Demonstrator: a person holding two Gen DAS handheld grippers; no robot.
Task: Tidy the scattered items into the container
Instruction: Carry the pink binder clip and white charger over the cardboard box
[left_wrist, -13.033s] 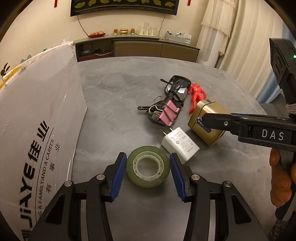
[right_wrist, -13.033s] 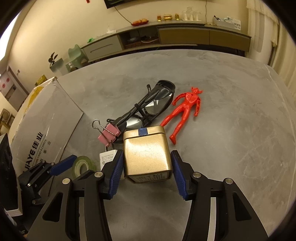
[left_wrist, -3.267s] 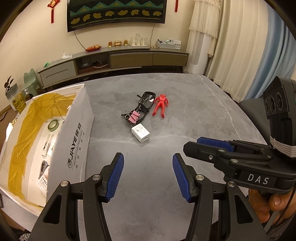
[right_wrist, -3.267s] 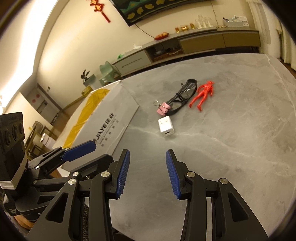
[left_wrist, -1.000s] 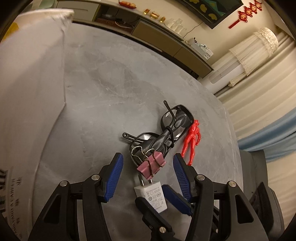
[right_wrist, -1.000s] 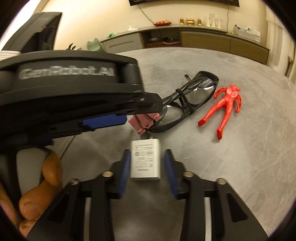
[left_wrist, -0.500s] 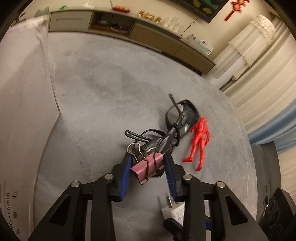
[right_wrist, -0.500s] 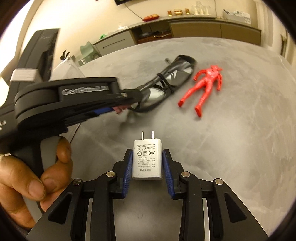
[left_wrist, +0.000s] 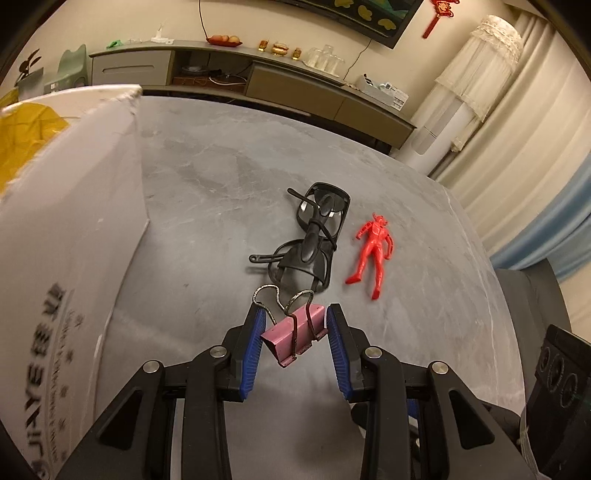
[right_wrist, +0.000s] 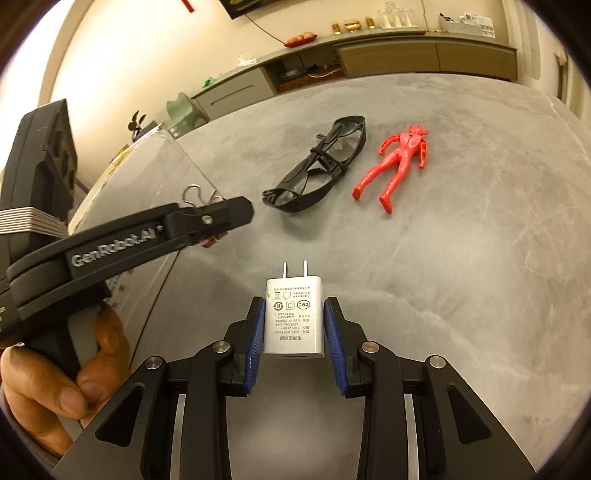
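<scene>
The clip (left_wrist: 295, 334), pink with wire handles, sits clamped between the jaws of the left gripper (left_wrist: 294, 343), lifted off the grey worktop (left_wrist: 207, 206) just beside the white box (left_wrist: 70, 236), whose yellow-lined inside shows at its top edge. The charger (right_wrist: 294, 317), white with its two prongs pointing forward, is clamped between the jaws of the right gripper (right_wrist: 294, 334), above the worktop and farther from the box than the clip. Beyond both, the black glasses (left_wrist: 314, 240) lie folded on the worktop with the red figure (left_wrist: 373, 251) just beside them on the side away from the box; a hand (right_wrist: 55, 380) grips the left gripper's handle.
</scene>
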